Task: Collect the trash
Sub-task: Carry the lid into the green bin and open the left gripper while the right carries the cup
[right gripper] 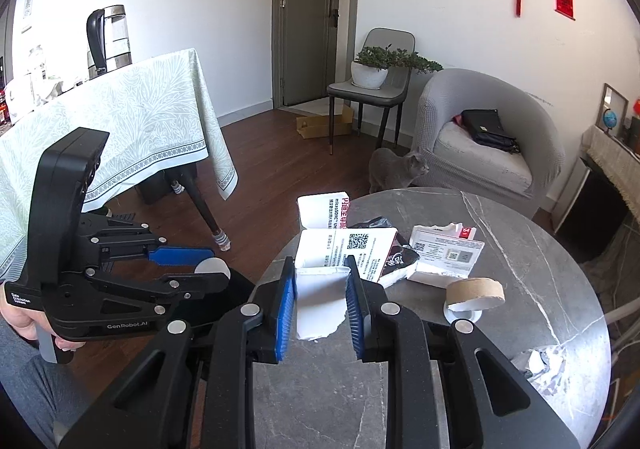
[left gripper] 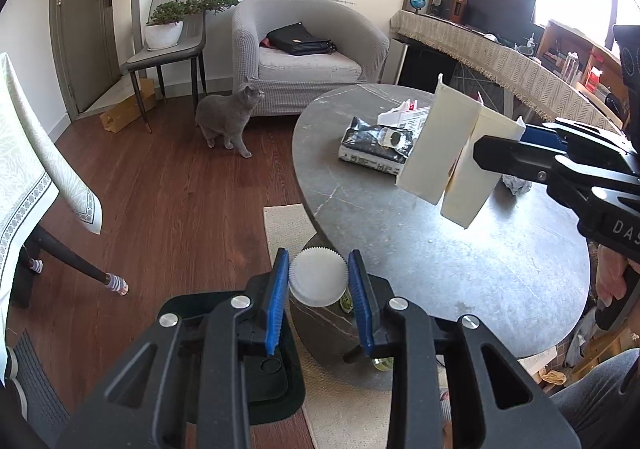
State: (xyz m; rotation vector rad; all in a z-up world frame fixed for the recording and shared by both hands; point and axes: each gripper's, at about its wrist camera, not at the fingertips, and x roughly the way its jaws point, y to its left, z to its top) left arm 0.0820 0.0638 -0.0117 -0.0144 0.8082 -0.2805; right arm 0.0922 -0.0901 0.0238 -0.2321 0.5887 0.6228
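Observation:
My left gripper (left gripper: 318,281) is shut on a white ribbed bottle cap (left gripper: 318,275), with a greenish bottle below it, held off the left edge of the round grey table (left gripper: 460,261). It also shows in the right wrist view (right gripper: 200,265). My right gripper (right gripper: 320,289) is shut on a torn white cardboard box (right gripper: 324,289) above the table; the box hangs open in the left wrist view (left gripper: 452,153). On the table lie a black foil bag (left gripper: 374,145), a torn printed carton (right gripper: 446,257), a tape roll core (right gripper: 474,291) and crumpled paper (right gripper: 546,363).
A dark bin (left gripper: 276,365) stands on the floor under my left gripper. A grey cat (left gripper: 228,115) stands by the grey armchair (left gripper: 304,57). A chair with a potted plant (left gripper: 168,29) stands near the door. A cloth-covered table (right gripper: 112,121) is on the left.

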